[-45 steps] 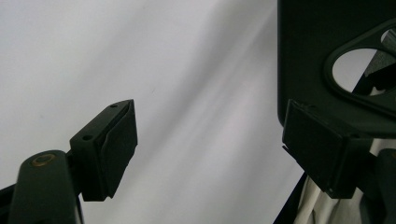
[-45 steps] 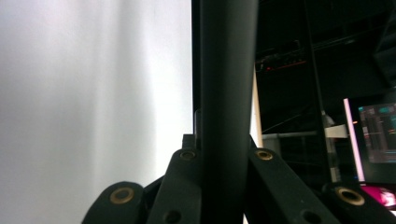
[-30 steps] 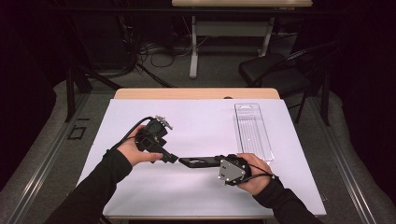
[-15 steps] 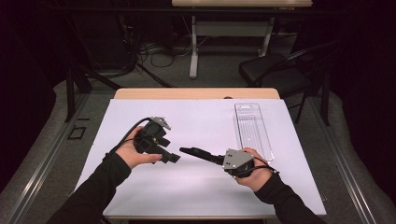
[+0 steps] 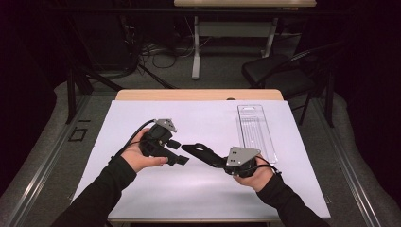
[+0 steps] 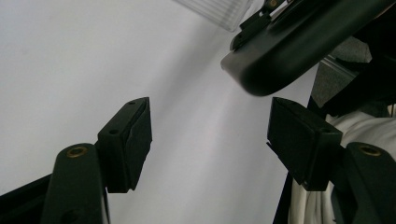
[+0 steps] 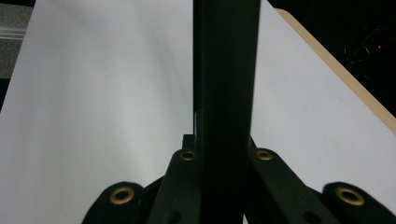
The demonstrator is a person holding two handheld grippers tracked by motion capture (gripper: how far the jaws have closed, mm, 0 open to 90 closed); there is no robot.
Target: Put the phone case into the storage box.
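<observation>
- Right claw sits right of centre in the high view, jaws clamped on a long black bar that juts toward frame centre.
- Right gripper view: bar runs up the middle of the frame between closed jaws.
- Left claw is left of centre in the high view, jaws partly apart and just been closing, nothing between them.
- Left gripper view: pads apart over white sheet, rounded bar end at upper right, above the gap, not touching.
- Clear plastic tray lies at right on the white worktop, well apart from the bar.
</observation>
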